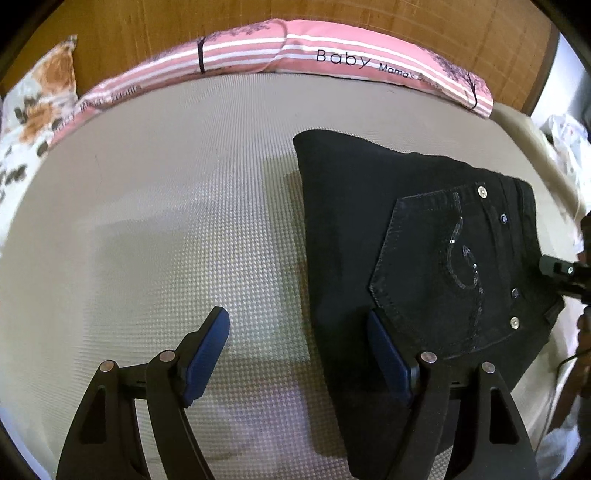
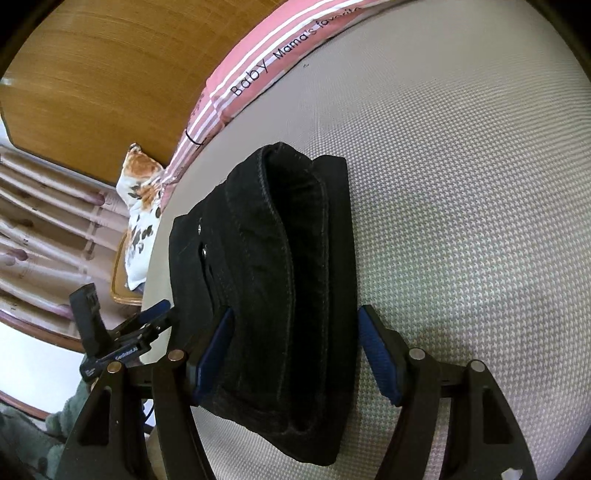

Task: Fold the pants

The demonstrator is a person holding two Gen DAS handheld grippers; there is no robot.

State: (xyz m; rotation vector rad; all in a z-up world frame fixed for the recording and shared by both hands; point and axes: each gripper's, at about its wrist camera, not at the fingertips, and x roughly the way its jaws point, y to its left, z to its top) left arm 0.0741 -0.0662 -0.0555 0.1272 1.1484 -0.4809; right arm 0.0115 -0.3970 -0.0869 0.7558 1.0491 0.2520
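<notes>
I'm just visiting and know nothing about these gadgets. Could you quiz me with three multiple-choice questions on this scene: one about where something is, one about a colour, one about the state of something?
1. Where do the folded pants lie?
A. On the grey textured mattress
B. On the wooden headboard
C. On the pink pillow

2. What colour are the pads on the gripper fingers?
A. Red
B. Blue
C. Yellow

3. How does the left gripper stand?
A. Clamped shut on the pillow
C. Shut with nothing in it
B. Open, holding nothing

Answers:
1 A: the pants rest flat on the mattress, apart from the pink pillow that lies along the headboard.
2 B: the pads show blue in both wrist views.
3 B: its pads stand wide apart, with only mattress and the pants' edge between them.
</notes>
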